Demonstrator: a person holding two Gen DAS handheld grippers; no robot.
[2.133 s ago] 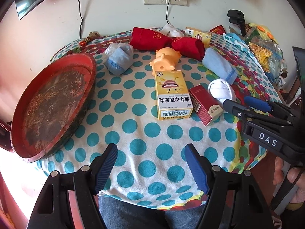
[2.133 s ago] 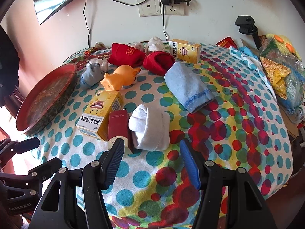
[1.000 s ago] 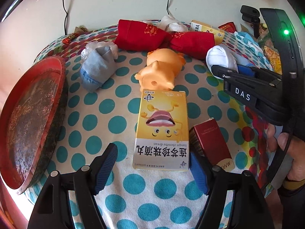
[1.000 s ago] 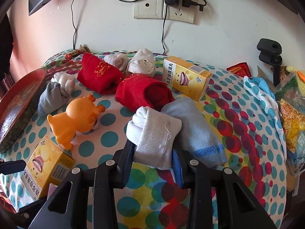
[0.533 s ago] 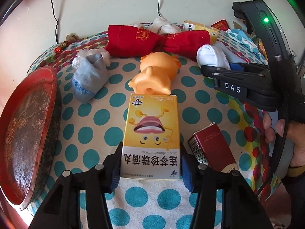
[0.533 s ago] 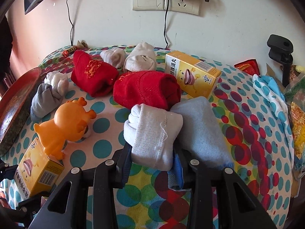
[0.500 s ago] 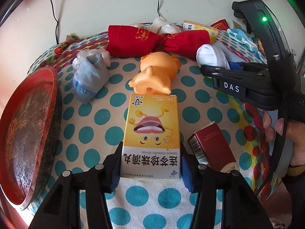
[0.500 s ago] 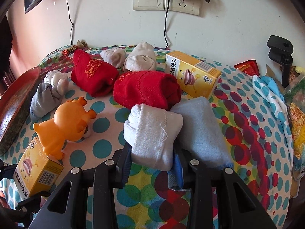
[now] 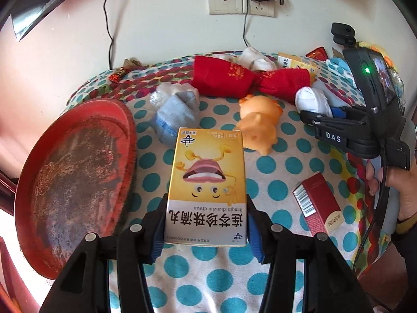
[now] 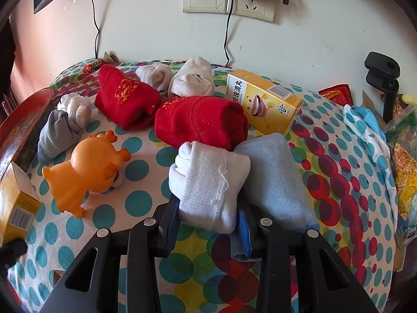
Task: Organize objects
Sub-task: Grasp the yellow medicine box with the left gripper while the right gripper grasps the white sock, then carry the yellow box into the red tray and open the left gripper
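My left gripper (image 9: 206, 225) is shut on a yellow medicine box (image 9: 207, 182) and holds it lifted above the dotted tablecloth. My right gripper (image 10: 208, 223) is shut on a rolled white sock (image 10: 208, 182), next to a light blue sock (image 10: 273, 180) and a red sock roll (image 10: 200, 121). The right gripper also shows in the left wrist view (image 9: 312, 116) with the white sock (image 9: 312, 101). A red round tray (image 9: 73, 172) lies at the left.
An orange toy pig (image 9: 258, 125), a dark red box (image 9: 318, 206), a grey sock roll (image 9: 177, 112), two red sock rolls (image 9: 221, 78), a second yellow box (image 10: 263, 101) and beige socks (image 10: 192, 78) lie on the table. Bags and a clamp (image 10: 383, 78) stand at the right.
My left gripper has lifted the yellow box off the cloth and drawn back a little. My right gripper has carried the white sock slightly toward the red sock.
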